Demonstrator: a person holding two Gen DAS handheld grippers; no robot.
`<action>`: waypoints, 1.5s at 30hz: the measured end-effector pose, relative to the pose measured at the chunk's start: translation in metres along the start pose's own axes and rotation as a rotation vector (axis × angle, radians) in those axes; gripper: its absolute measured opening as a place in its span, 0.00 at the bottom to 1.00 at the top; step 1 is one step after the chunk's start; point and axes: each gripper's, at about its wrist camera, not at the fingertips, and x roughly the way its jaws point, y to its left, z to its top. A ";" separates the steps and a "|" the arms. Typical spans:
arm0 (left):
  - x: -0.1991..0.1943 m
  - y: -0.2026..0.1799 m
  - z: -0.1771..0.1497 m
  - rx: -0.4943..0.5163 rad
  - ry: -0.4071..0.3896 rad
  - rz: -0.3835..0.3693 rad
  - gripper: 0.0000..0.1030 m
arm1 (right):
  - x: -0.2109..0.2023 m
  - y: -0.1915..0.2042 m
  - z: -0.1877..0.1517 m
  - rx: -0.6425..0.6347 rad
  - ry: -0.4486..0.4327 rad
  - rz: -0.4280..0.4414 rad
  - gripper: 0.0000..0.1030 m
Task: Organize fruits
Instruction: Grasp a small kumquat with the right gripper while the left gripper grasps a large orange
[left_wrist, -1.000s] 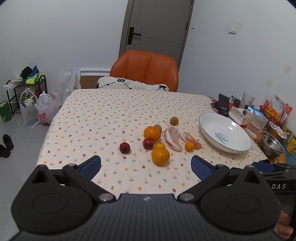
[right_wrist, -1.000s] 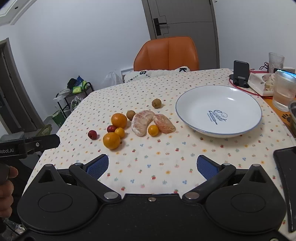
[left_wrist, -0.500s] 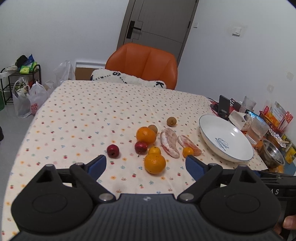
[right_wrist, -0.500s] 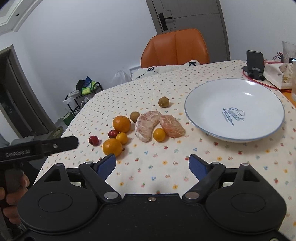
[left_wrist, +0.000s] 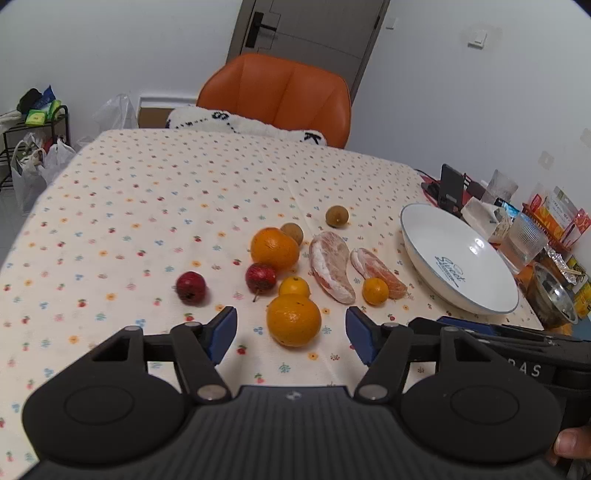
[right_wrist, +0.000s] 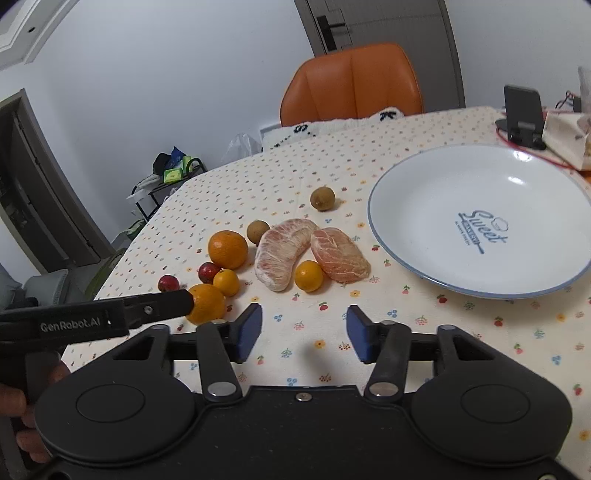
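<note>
Your left tongs (left_wrist: 291, 338) hang low over the near edge of the bench (left_wrist: 147, 206), which wears a cream cloth dotted with small flowers. Their blue-padded jaws stand released, holding nothing, and the large round orange (left_wrist: 293, 319) nearest you sits on the cloth in line with the gap, just past the tips; whether the pads touch it you cannot tell.

At the far left of the fruit cluster lies a small dark-red round fruit (left_wrist: 190, 287), apart from the rest. To its right a second small red fruit with a stem (left_wrist: 260, 277) touches the other big orange (left_wrist: 274, 248) behind it. A small yellow-orange citrus (left_wrist: 294, 287) sits directly behind the nearest orange, touching it. A small brown round fruit (left_wrist: 292, 233) rests just behind the far orange, and another brown one (left_wrist: 337, 216) lies farther back, on its own.

Right of these, two peeled pink pomelo segments (right_wrist: 284, 253) lie side by side, with another small yellow-orange citrus (right_wrist: 308, 275) tucked at their near ends.

Your right tongs (right_wrist: 303, 334) are also released and empty, poised above bare cloth in front of the pomelo pieces. To the far right the white shallow plate with a blue rim (right_wrist: 443, 177) rests on the bench with no fruit in it.
</note>
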 end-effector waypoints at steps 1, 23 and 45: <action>0.004 -0.001 0.000 -0.001 0.006 0.000 0.59 | 0.003 -0.002 0.001 0.004 0.003 0.003 0.46; 0.030 0.004 0.009 -0.017 0.046 -0.002 0.35 | 0.044 -0.004 0.015 -0.032 0.009 0.011 0.32; 0.007 -0.020 0.014 0.015 -0.009 -0.015 0.35 | 0.000 -0.015 0.014 0.009 -0.063 0.034 0.18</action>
